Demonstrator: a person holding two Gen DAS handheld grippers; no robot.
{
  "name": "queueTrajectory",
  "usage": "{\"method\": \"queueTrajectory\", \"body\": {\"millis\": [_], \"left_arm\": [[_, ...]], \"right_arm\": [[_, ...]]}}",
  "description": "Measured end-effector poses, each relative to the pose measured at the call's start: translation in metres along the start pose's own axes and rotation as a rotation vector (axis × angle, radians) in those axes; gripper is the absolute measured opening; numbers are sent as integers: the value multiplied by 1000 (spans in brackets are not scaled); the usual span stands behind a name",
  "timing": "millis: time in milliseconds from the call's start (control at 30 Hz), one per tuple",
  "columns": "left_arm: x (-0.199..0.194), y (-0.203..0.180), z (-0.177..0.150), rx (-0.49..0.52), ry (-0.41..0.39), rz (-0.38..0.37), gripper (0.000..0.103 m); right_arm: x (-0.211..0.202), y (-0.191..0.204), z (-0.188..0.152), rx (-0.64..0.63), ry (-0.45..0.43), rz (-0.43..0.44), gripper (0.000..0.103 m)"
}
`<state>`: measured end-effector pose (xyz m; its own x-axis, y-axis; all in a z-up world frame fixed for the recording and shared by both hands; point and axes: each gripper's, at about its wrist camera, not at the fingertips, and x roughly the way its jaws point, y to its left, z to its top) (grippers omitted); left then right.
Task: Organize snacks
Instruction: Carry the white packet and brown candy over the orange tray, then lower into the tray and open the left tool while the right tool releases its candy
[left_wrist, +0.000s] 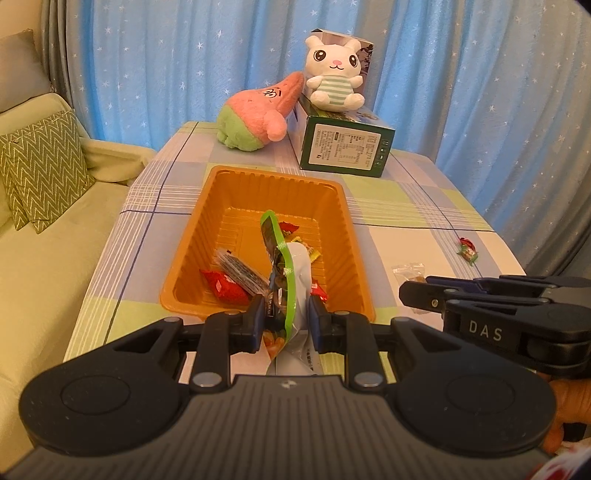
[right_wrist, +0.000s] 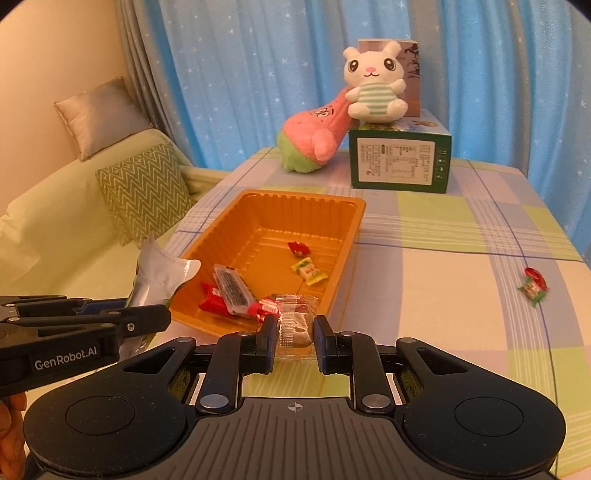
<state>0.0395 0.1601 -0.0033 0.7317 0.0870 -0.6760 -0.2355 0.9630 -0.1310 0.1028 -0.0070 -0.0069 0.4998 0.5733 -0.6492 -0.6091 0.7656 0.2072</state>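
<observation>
Checked tablecloth (right_wrist: 443, 277), both tongs angled down: left tongs (left_wrist: 286, 317) gripping green pouch (left_wrist: 284, 273), right tongs (right_wrist: 295, 332) clamping clear-wrapped snack (right_wrist: 293, 321)

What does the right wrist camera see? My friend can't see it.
The right gripper holds a clear-wrapped snack near the orange tray of sweets. One candy lies on the checked table.

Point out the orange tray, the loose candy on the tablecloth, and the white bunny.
orange tray (right_wrist: 334, 206), right wrist view, far rim.
loose candy (right_wrist: 533, 284), right wrist view, wrapper middle.
white bunny (left_wrist: 334, 86), left wrist view, striped belly.
</observation>
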Motion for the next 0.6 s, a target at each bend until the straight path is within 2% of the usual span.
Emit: {"method": "queueTrajectory", "body": {"millis": [600], "left_arm": [[48, 22, 38, 18, 11, 11, 22]], "right_arm": [[59, -4, 34, -9, 29, 22, 21]]}}
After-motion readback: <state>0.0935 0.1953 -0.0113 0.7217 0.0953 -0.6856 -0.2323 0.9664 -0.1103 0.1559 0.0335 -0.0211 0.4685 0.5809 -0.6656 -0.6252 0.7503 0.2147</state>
